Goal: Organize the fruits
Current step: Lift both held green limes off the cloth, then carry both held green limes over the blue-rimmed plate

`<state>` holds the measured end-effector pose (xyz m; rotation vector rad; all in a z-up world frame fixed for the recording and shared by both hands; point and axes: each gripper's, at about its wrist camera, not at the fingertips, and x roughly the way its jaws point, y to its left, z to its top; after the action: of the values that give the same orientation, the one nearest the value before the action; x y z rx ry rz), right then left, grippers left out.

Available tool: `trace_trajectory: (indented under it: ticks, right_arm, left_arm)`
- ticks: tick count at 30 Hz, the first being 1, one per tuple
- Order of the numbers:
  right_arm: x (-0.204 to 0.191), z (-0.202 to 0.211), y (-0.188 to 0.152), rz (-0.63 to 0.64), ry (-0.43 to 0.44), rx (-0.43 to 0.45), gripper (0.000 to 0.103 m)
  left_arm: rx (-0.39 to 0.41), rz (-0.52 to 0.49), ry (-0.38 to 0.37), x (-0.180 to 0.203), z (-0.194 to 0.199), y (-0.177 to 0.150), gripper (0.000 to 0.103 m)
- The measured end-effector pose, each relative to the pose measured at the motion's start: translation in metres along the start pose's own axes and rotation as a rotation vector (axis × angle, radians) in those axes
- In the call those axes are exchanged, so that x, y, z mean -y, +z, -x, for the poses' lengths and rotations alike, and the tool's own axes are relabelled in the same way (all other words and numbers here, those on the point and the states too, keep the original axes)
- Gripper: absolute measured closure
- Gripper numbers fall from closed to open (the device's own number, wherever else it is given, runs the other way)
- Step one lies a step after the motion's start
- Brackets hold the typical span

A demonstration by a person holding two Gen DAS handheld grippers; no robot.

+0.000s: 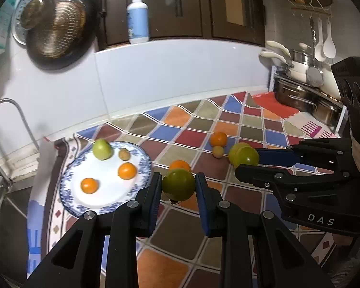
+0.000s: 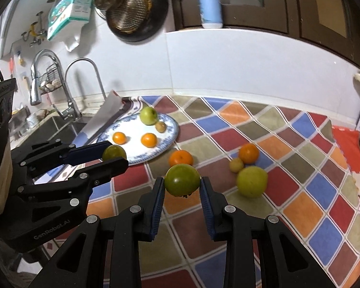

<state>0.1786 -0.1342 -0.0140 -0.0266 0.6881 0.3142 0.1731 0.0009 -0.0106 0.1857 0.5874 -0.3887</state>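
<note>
L tool (image 1: 178, 182): "GenRobot.AI" | R tool (image 2: 182, 184): "DAS" | both grip green fruit

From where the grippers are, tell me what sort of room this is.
Almost certainly a home kitchen. A curved steel tap stands over a dark sink, stacked steel pots sit on a rack with white spoons hanging above, and a perforated brass strainer hangs on the tiled wall.
</note>
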Motion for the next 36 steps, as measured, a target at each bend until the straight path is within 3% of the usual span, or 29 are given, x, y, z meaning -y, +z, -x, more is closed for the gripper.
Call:
trace_trajectory:
  ticks: [19, 36]
  right_arm:
    - [-0.048, -0.015, 0.041, 0.06, 0.048, 0.098, 0.072]
    - [-0.083, -0.076, 0.082, 0.088, 0.068, 0.092, 0.072]
  left_arm:
    - [0.079, 0.041, 0.127, -0.059, 0.026, 0.006, 0.074]
    - [0.061, 0.071, 0.225, -0.124, -0.003, 0.012, 0.074]
